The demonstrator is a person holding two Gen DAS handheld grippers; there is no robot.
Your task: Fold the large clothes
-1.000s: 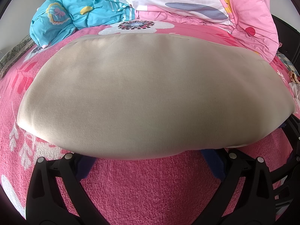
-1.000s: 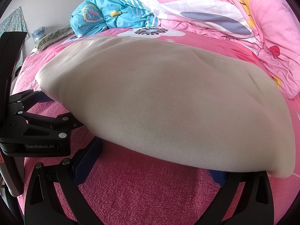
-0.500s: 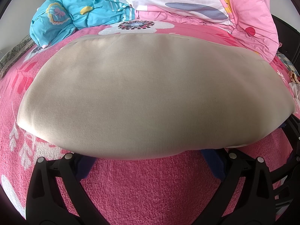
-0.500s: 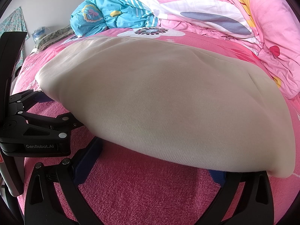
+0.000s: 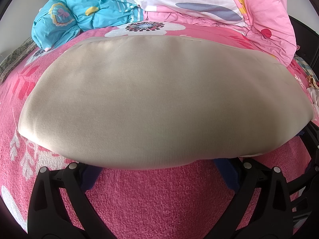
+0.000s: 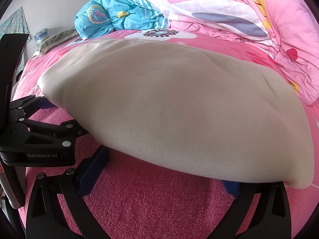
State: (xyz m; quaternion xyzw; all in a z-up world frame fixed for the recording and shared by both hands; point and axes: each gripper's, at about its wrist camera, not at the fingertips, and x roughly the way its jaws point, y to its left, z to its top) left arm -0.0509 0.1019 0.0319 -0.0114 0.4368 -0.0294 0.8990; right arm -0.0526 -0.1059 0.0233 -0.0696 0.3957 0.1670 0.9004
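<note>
The left tool [image 5: 159, 177] is spread wide, its two black fingers with blue pads [image 5: 227, 171] standing far apart low over the pink terry bed cover [image 5: 159, 199]. The pad tips run under the near edge of the folded beige knit garment [image 5: 159, 99]; whether they touch the cloth cannot be told, and nothing is pinched between them.

The right tool [image 6: 163, 171] is likewise released, fingers wide apart, with the left blue pad [image 6: 93, 167] just at the garment's [image 6: 179, 109] near hem and the right pad mostly hidden beneath the overhanging edge. The left tool's black body [image 6: 39, 137] shows at the left of the right wrist view, close to the garment's left corner.

The garment lies flat and smooth on the bed, a broad rectangle with its long axis running left to right across both views, near edge facing the tools. Beyond it lie a crumpled turquoise patterned quilt [image 5: 83, 18] and a pink-and-white printed duvet [image 5: 229, 10], both apart from the garment.
</note>
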